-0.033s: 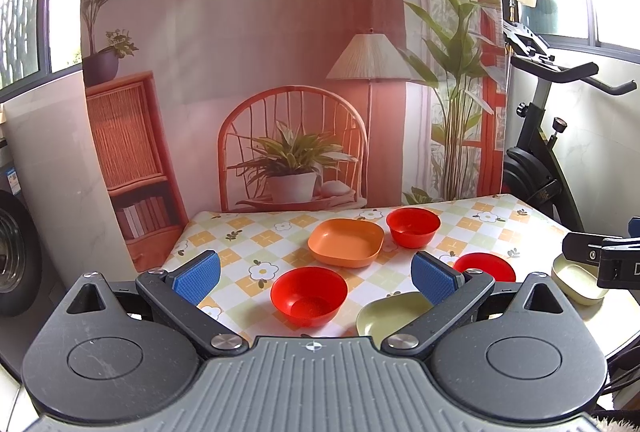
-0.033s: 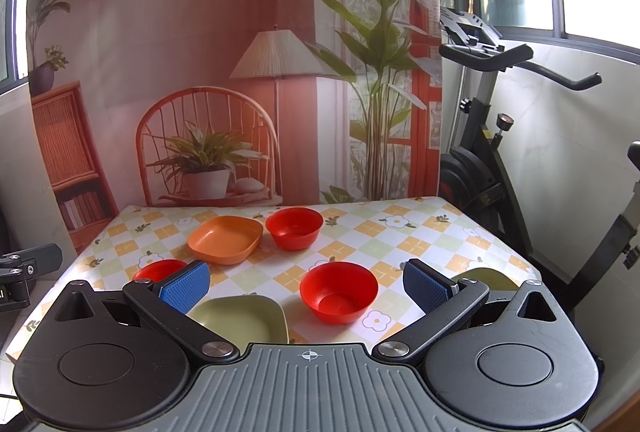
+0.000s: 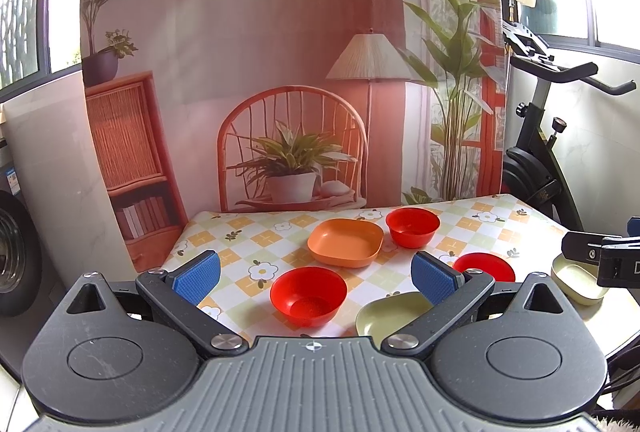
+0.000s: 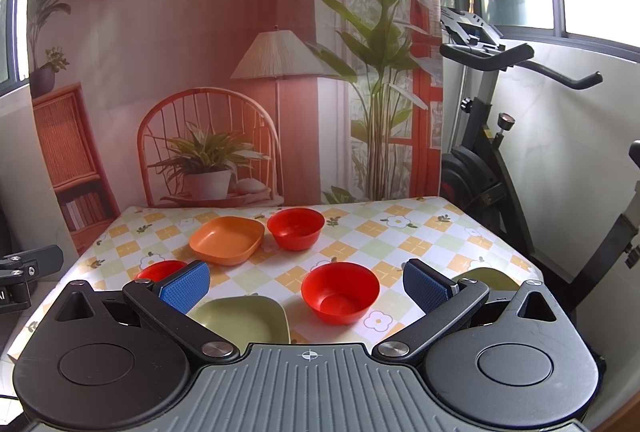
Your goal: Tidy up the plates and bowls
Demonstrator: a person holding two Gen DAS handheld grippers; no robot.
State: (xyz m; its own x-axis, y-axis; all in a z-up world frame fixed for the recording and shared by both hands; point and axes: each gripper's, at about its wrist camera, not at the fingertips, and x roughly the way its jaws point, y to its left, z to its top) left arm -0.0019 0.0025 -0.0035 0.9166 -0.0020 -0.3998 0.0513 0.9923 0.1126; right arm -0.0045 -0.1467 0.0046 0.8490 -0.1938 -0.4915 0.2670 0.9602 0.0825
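Far bowl (image 4: 296, 228): red, upright, at the back of the table, just right of the orange plate.
Orange plate (image 4: 227, 239): square with rounded corners, shallow, empty, beside the far bowl; the two look close to touching, but I cannot tell if they do.
Mid bowl (image 4: 340, 292): red, empty, upright, alone on the cloth in front of the far bowl; in the right wrist view it sits between the right gripper's fingers, lower than them and untouched.
Left bowl (image 3: 308, 295): red, empty, upright, near the front left of the table; in the left wrist view it lies between the left gripper's fingers, not held.
Green plate (image 4: 246, 318): pale green, square, empty, at the front edge between the left bowl and the mid bowl.
Second green plate (image 3: 576, 282): pale green, at the front right corner, partly hidden by the right gripper's body.
Left gripper (image 3: 316, 272): fingers spread wide, blue pads apart, holding nothing, hovering over the front left of the table.
Right gripper (image 4: 306, 286): fingers spread wide, holding nothing, hovering over the front right of the table.
Table (image 4: 400, 236): covered with a checked cloth with flower prints.
Backdrop (image 3: 260, 52): printed room scene hanging behind the table.
Exercise bike (image 4: 492, 136): black, standing right of the table.
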